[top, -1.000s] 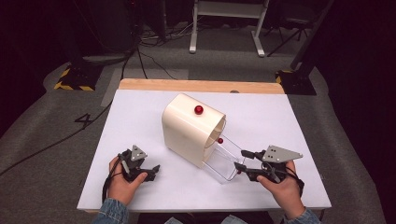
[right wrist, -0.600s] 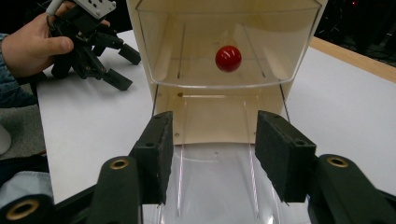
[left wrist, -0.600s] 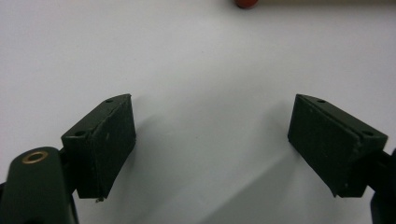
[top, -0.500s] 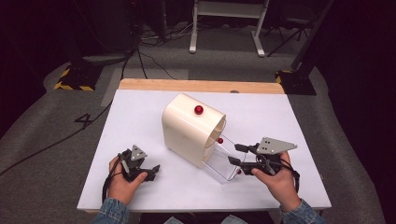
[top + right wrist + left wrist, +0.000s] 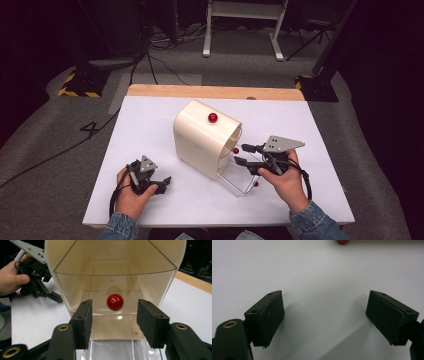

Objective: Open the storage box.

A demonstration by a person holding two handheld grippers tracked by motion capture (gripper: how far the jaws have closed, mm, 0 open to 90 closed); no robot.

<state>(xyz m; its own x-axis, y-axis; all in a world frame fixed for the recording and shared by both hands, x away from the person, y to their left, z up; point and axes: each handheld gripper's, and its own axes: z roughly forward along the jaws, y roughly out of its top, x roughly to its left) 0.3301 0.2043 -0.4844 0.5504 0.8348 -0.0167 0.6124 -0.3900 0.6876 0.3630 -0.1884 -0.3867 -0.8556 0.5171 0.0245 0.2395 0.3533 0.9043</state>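
A cream arched box (image 5: 200,135) stands mid-table with a red knob (image 5: 213,117) on top. Its open end faces my right gripper (image 5: 240,154). A clear panel (image 5: 235,177) lies flat on the table before the opening, with a small red knob (image 5: 255,183) at its edge. In the right gripper view my right gripper (image 5: 114,315) is open; its jaws have just been closing a little. A red ball knob (image 5: 115,302) on the clear inner wall sits ahead between them, untouched. My left gripper (image 5: 165,184) rests open on the table at front left, with nothing between its fingers (image 5: 270,315).
The white table (image 5: 150,125) has bare room left of the box and behind it. A wooden strip (image 5: 215,92) runs along the far edge. Beyond lie grey floor, cables and a metal stand (image 5: 240,30). The right gripper view also shows the other hand's gripper (image 5: 37,287).
My right gripper has moved left and slightly up, toward the box's open end. The left hand has stayed in place.
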